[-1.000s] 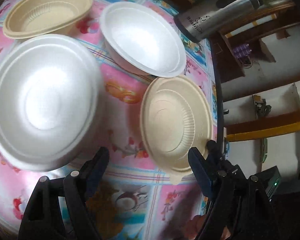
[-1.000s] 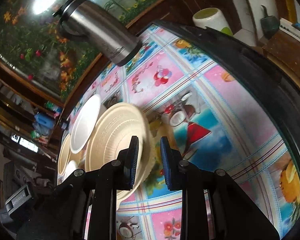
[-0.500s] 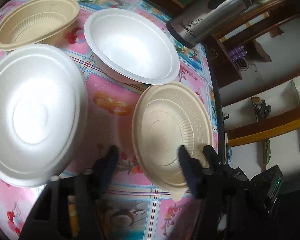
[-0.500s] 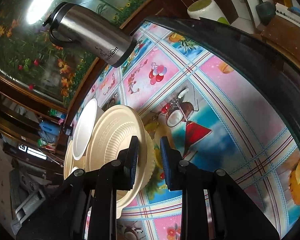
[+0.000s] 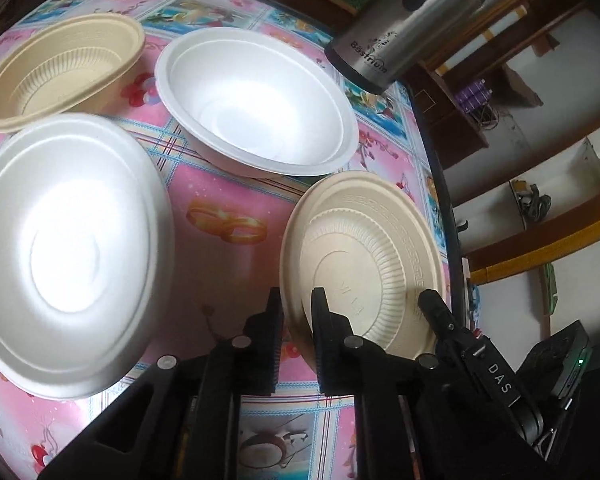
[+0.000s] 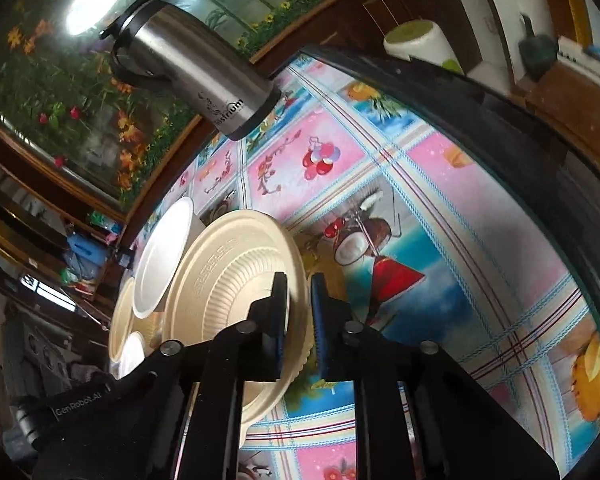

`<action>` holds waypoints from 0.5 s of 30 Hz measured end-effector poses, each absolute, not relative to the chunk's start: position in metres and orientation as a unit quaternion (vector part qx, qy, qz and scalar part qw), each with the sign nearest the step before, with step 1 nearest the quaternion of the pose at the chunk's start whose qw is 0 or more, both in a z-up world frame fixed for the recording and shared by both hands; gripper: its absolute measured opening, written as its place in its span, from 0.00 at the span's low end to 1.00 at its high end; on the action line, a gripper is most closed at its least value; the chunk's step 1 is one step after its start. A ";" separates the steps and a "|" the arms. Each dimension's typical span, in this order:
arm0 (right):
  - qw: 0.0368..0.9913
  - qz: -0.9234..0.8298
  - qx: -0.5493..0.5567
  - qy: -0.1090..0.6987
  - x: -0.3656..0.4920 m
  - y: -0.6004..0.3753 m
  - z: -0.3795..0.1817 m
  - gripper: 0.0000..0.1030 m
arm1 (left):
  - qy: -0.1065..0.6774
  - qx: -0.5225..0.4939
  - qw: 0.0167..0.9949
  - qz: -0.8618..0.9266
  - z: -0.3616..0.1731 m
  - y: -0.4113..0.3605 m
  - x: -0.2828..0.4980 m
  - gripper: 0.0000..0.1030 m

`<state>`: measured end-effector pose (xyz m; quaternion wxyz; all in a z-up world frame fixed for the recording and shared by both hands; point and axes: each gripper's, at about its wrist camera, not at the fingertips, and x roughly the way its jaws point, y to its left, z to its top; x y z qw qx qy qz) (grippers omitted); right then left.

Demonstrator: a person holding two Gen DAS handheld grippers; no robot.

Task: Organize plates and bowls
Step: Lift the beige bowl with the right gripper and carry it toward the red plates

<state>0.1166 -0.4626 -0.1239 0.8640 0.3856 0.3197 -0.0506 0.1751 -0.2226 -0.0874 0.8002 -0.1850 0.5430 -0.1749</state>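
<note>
A shallow beige ribbed bowl (image 5: pixel 364 256) sits near the table's right edge. My left gripper (image 5: pixel 298 300) is closing its jaws on the bowl's near left rim, and the pads press on it. My right gripper (image 6: pixel 299 284) is also closing, its pads clamped on the opposite rim of the same beige bowl (image 6: pixel 228 280). One of its fingers (image 5: pixel 434 308) shows at the bowl's right side. A white bowl (image 5: pixel 256 100), a wide white plate (image 5: pixel 72 248) and a deeper beige bowl (image 5: pixel 60 68) rest further left.
A steel thermos (image 5: pixel 404 28) stands at the back right corner of the table (image 5: pixel 228 200), behind the white bowl. The flowered pink tablecloth ends at a dark rim (image 6: pixel 500 128) on the right. Wooden shelves lie beyond it.
My left gripper's jaws went from wide open to closed on the beige bowl's near rim. My right gripper's jaws tightened on the far rim. Neither hand shifted much.
</note>
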 end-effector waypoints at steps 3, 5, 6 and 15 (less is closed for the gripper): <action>0.869 -0.059 0.371 0.322 0.115 -0.460 -0.122 0.07 | 0.542 -0.172 0.804 -0.177 -0.085 -0.225 0.174 0.12; 0.868 -0.057 0.375 0.321 0.114 -0.462 -0.123 0.07 | 0.544 -0.169 0.802 -0.181 -0.086 -0.225 0.174 0.12; 0.868 -0.057 0.375 0.321 0.113 -0.462 -0.123 0.07 | 0.546 -0.168 0.801 -0.182 -0.086 -0.225 0.173 0.12; 0.851 -0.051 0.409 0.325 0.090 -0.458 -0.131 0.07 | 0.552 -0.137 0.799 -0.193 -0.081 -0.220 0.159 0.11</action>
